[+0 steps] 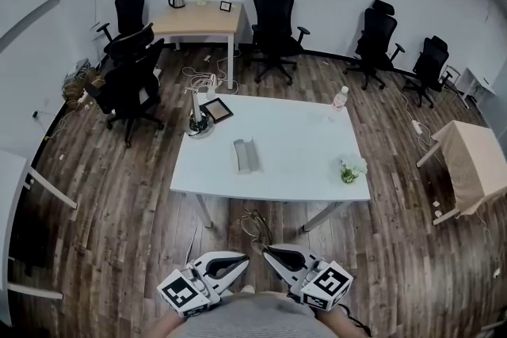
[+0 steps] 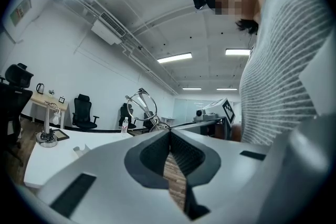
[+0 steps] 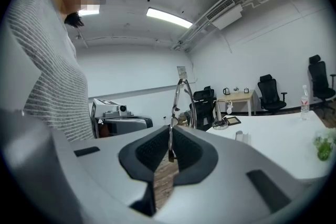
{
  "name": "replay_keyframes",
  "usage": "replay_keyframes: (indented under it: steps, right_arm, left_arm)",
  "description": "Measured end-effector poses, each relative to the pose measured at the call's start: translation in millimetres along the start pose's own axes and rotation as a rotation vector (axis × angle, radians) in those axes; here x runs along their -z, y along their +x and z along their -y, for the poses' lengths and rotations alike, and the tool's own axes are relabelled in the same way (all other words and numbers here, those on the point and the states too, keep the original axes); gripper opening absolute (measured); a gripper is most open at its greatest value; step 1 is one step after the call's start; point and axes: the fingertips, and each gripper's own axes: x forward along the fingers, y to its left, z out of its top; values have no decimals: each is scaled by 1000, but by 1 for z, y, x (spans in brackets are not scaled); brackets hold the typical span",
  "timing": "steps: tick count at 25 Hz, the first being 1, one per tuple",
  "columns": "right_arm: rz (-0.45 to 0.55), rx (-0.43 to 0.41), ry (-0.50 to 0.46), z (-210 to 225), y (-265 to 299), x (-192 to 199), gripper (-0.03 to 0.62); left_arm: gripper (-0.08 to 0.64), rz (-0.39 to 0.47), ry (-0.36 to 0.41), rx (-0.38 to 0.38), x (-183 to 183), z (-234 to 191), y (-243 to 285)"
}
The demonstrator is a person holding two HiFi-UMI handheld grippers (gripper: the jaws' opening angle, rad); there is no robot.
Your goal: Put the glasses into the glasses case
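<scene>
The glasses case [image 1: 246, 155] lies open, grey, near the middle of the white table [image 1: 301, 170]; it also shows small in the right gripper view [image 3: 240, 136]. Thin wire-framed glasses [image 1: 255, 225] hang over the floor in front of the table's near edge, between both grippers. My left gripper [image 1: 244, 257] is shut, and the glasses' round rim [image 2: 140, 105] rises from its tips [image 2: 169, 132]. My right gripper [image 1: 268, 250] is shut on a temple arm [image 3: 170, 144], with the frame [image 3: 184, 99] standing above the jaws.
On the table stand a water bottle [image 1: 340, 98], a small plant [image 1: 351, 169], a dark frame [image 1: 216, 110] and a stand [image 1: 198, 121]. Black office chairs [image 1: 131, 83] ring the room. A wooden desk [image 1: 198, 18] is at the back, another table [image 1: 475, 162] at the right.
</scene>
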Motion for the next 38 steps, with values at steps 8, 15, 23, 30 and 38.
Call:
replay_keyframes:
  steps: [8,15,23,30,38]
  right_arm:
    - [4,-25,109,18,17,-3,26]
    - [-12,-3,112,50,70,-9,26]
    - [-10,74,149,112,149,-37,26]
    - [-26,123,174,145,200,-48,26]
    - [-10,181,184,169,229,-58,26]
  left_arm:
    - [11,10,-4,-55,-1,-22,-8]
    - [11,40,-15,-43,-7,-87,-12]
    - [11,42,11,13,-32,-194,-6]
    - [11,49,30,102,-48,-251,4]
    - [11,45,41,186,-52,-284,10]
